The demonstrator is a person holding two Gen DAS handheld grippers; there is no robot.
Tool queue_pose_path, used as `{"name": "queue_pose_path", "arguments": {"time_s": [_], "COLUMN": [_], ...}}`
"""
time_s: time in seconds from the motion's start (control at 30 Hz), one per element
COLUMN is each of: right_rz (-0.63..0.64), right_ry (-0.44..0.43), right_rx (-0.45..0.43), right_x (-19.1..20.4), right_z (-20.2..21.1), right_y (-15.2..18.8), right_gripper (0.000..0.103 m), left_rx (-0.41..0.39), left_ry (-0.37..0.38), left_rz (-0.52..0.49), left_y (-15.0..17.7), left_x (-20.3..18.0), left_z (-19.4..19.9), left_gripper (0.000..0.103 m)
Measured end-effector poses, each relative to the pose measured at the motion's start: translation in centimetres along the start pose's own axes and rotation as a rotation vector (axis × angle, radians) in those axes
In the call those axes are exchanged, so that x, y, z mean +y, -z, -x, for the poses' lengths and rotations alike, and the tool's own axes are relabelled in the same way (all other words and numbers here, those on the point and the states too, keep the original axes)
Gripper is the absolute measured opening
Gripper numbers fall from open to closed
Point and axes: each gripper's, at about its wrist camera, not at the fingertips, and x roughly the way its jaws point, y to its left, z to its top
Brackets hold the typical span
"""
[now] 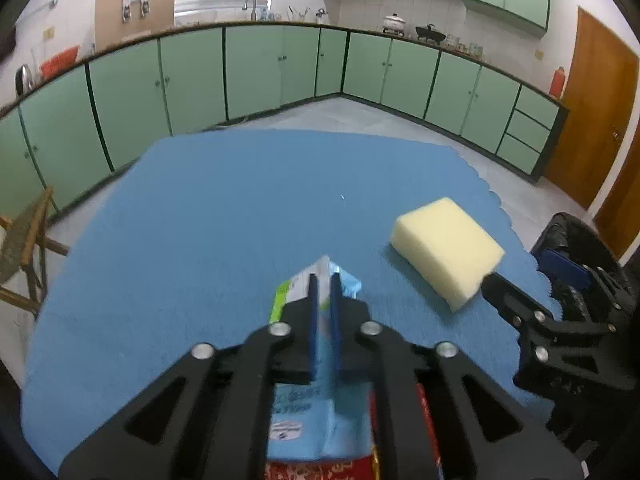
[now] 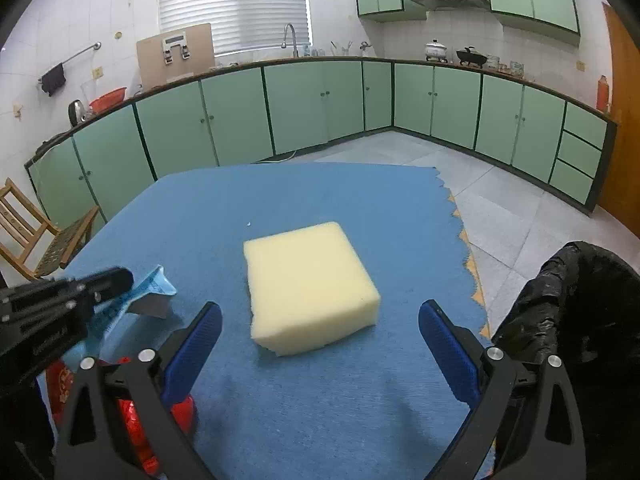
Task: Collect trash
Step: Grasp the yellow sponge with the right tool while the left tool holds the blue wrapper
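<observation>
My left gripper (image 1: pixel 325 280) is shut on a light blue crumpled wrapper (image 1: pixel 316 416), whose top edge sticks out past the pads. The same gripper (image 2: pixel 116 280) and wrapper (image 2: pixel 154 284) appear at the left of the right wrist view, just above the cloth. A pale yellow sponge block (image 2: pixel 308 280) lies on the blue tablecloth (image 2: pixel 280 192). My right gripper (image 2: pixel 320 308) stands wide open just short of the sponge, one blue pad to each side of it, not touching it. A red packet (image 2: pixel 132 412) lies under the near left finger. In the left wrist view the sponge (image 1: pixel 448 248) sits to the right.
A bin lined with a black bag (image 2: pixel 580 300) stands off the table's right edge, also visible as the black bag (image 1: pixel 576 236). A wooden chair (image 2: pixel 36 232) stands at the left. Green kitchen cabinets (image 2: pixel 320 100) run along the far walls.
</observation>
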Motion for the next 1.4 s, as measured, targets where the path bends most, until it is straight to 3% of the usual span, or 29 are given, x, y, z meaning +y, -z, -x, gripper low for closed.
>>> {"name": "queue_pose_path", "arguments": {"time_s": [0.03, 0.17, 0.23, 0.33, 0.47, 0.63, 0.77, 0.83, 0.93, 1.03, 1.1, 1.4], "right_rz": [0.004, 0.008, 0.003, 0.002, -0.011, -0.005, -0.007, -0.012, -0.010, -0.007, -0.006, 0.011], "right_ry": [0.000, 0.001, -0.001, 0.003, 0.013, 0.015, 0.015, 0.014, 0.014, 0.015, 0.017, 0.014], "right_rx": [0.003, 0.015, 0.018, 0.012, 0.008, 0.005, 0.006, 0.004, -0.003, -0.004, 0.000, 0.013], "right_x": [0.1, 0.1, 0.0, -0.5, -1.0, -1.0, -1.1, -1.2, -1.3, -1.3, -1.3, -0.7], "right_z": [-0.1, -0.4, -0.4, -0.1, 0.2, 0.5, 0.6, 0.7, 0.9, 0.9, 0.8, -0.2], "right_y": [0.1, 0.4, 0.5, 0.5, 0.4, 0.5, 0.5, 0.4, 0.3, 0.3, 0.4, 0.4], "right_gripper": [0.097, 0.097, 0.097, 0.097, 0.097, 0.097, 0.097, 0.097, 0.097, 0.097, 0.097, 0.097], "left_rx": [0.001, 0.018, 0.030, 0.025, 0.029, 0.060, 0.084, 0.109, 0.141, 0.133, 0.134, 0.080], "left_ry": [0.001, 0.019, 0.042, 0.055, 0.061, 0.038, 0.006, -0.028, -0.036, -0.018, -0.014, -0.006], "left_rz": [-0.001, 0.002, 0.025, 0.043, 0.021, 0.013, -0.008, -0.022, 0.002, 0.028, 0.030, 0.051], "left_y": [0.1, 0.4, 0.5, 0.5, 0.6, 1.3, 1.5, 1.8, 2.2, 2.2, 2.0, 1.6], "left_x": [0.1, 0.2, 0.4, 0.4, -0.5, -1.2, -1.6, -1.7, -1.1, -0.3, 0.0, 0.5], "left_z": [0.0, -0.3, -0.2, 0.3, 0.4, -0.4, -0.6, -1.2, -1.8, -1.7, -1.7, -1.3], "left_gripper": [0.021, 0.036, 0.037, 0.047, 0.053, 0.050, 0.064, 0.065, 0.061, 0.049, 0.014, 0.012]}}
